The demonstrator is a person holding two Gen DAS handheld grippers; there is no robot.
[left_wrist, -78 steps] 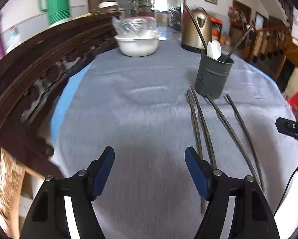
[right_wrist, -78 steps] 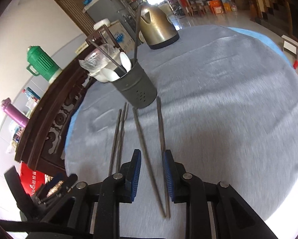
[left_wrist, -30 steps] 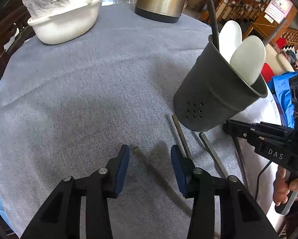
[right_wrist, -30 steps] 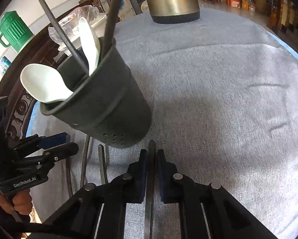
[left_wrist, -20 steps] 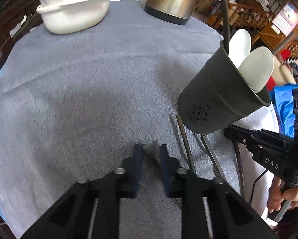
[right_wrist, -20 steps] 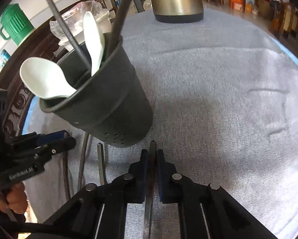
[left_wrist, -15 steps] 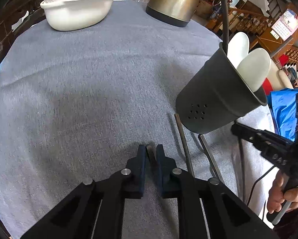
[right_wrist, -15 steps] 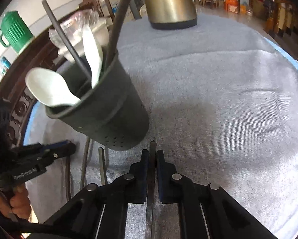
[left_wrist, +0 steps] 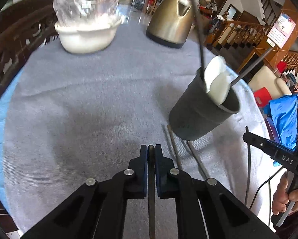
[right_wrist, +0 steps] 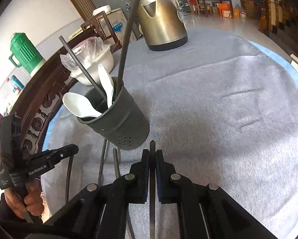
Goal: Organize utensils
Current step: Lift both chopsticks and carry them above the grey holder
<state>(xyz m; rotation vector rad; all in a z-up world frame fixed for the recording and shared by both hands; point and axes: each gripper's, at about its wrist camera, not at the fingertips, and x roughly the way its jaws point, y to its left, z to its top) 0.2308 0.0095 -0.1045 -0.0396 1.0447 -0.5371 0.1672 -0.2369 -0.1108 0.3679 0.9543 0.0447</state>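
A dark grey utensil holder (left_wrist: 204,115) (right_wrist: 117,123) stands on the grey tablecloth with two white spoons (right_wrist: 79,104) and two dark chopsticks in it. My left gripper (left_wrist: 151,149) is shut on a dark chopstick (left_wrist: 151,189), lifted left of the holder. My right gripper (right_wrist: 152,153) is shut on another dark chopstick (right_wrist: 152,179), its tip just right of the holder's base. Two more chopsticks (left_wrist: 175,149) (right_wrist: 103,165) lie on the cloth by the holder's base.
A white bowl with a plastic bag (left_wrist: 88,33) and a brass-coloured kettle (left_wrist: 172,22) stand at the far side of the table (left_wrist: 69,103). A carved wooden chair back (right_wrist: 37,107) runs along the left edge. A green jug (right_wrist: 25,51) stands behind it.
My left gripper closed on a chopstick and lifted it off the cloth. My right gripper stays shut on its chopstick and has risen and drawn back a little from the holder.
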